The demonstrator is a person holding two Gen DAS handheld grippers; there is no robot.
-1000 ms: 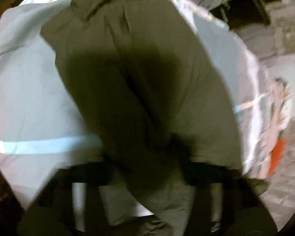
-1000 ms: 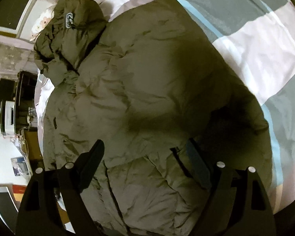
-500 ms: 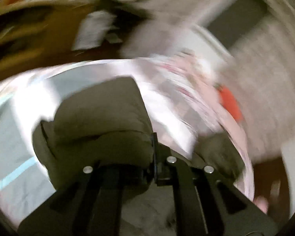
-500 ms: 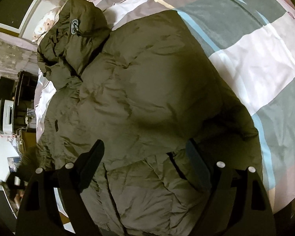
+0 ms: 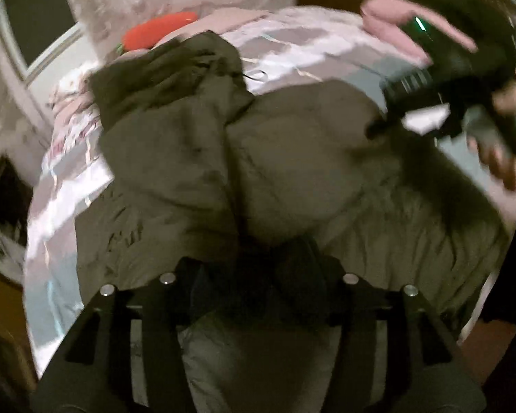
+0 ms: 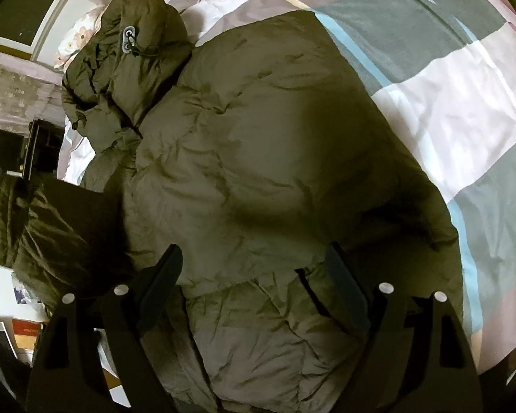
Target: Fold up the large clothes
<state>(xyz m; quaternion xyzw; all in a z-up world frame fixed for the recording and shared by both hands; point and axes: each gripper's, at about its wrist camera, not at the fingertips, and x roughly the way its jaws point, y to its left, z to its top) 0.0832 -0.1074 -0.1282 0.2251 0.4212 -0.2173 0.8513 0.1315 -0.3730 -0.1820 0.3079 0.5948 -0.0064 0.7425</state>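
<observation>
In the left wrist view the left gripper (image 5: 258,275) sits lowest and nearest, its jaws drawn close around a dark bunch of olive fabric that belongs to the puffer jacket (image 5: 292,179). The exact contact point is lost in shadow, and the whole view is smeared by motion blur. Beyond the jaws the jacket spreads over the bed (image 5: 68,186), a thick fold running up its middle toward the hood (image 5: 168,65). At upper right a black device with a green light appears, blurred, with parts of a hand (image 5: 502,158) around it; this looks like the right gripper seen from outside, though its jaws cannot be made out there. Farthest off, an orange cushion (image 5: 158,29) lies at the head of the bed, its edges soft with blur.

The right wrist view is sharp. The right gripper (image 6: 254,272) hangs over the jacket (image 6: 258,158) with its 2 jaws wide apart and nothing between them; whether the tips touch the cloth cannot be told. A dark pocket slit (image 6: 311,292) shows just inside the right-hand jaw, a detail the left view does not give. At the left edge a lifted flap of the jacket (image 6: 51,227) is partly cut off. Farther on, the hood (image 6: 134,44) carries a drawstring toggle (image 6: 129,39), and the striped bedcover (image 6: 457,103) runs off frame.
</observation>
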